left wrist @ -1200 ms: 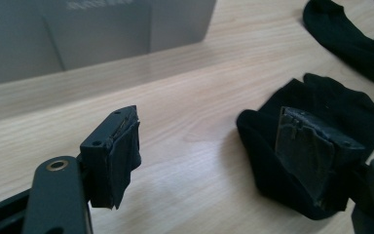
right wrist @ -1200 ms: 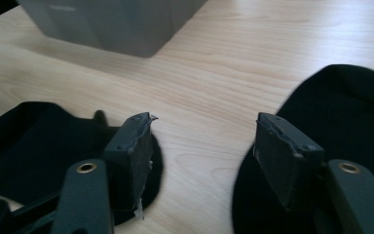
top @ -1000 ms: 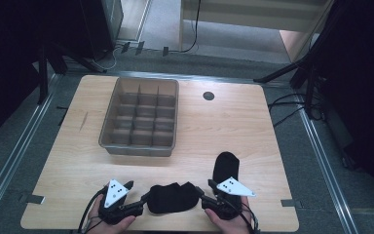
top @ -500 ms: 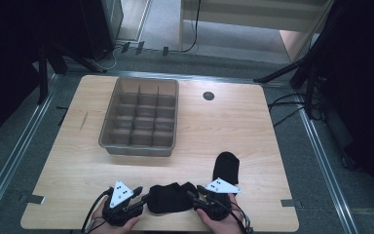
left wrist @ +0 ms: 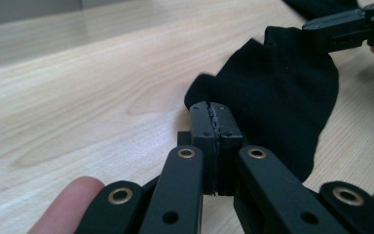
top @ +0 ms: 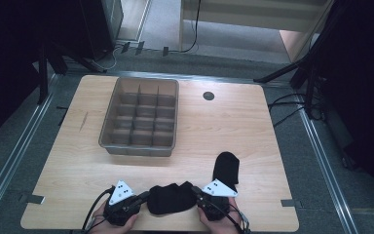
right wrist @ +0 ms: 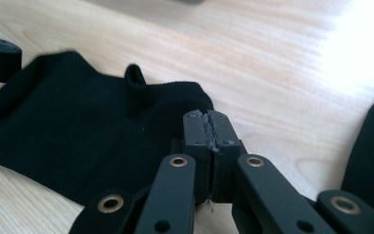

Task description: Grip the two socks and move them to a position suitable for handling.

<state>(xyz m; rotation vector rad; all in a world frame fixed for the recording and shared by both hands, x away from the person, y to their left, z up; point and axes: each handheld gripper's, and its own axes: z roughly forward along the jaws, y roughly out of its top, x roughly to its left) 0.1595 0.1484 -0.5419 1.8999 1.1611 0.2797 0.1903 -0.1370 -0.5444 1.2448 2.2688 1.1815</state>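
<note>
While it lies bunched on the near edge of the wooden table (top: 253,126), the black sock (top: 171,197) is pinched at both ends. At its left end the left gripper (top: 143,198) has just been closing, and in the left gripper view its jaws stand pressed together on the sock's edge (left wrist: 272,92), a thin fold of cloth caught between the pads. At the opposite end the right gripper (top: 198,196) has likewise just been closing; in the right gripper view its jaws meet on the sock's corner (right wrist: 92,131), with the fabric spread flat on the wood to one side. A second black sock (top: 225,168) lies just beyond the right gripper, stretching away from the person. Farther back, well apart from the socks, stands a grey divided bin (top: 141,118) with rows of compartments, and a small dark round spot (top: 208,95) sits in the tabletop beside it.
</note>
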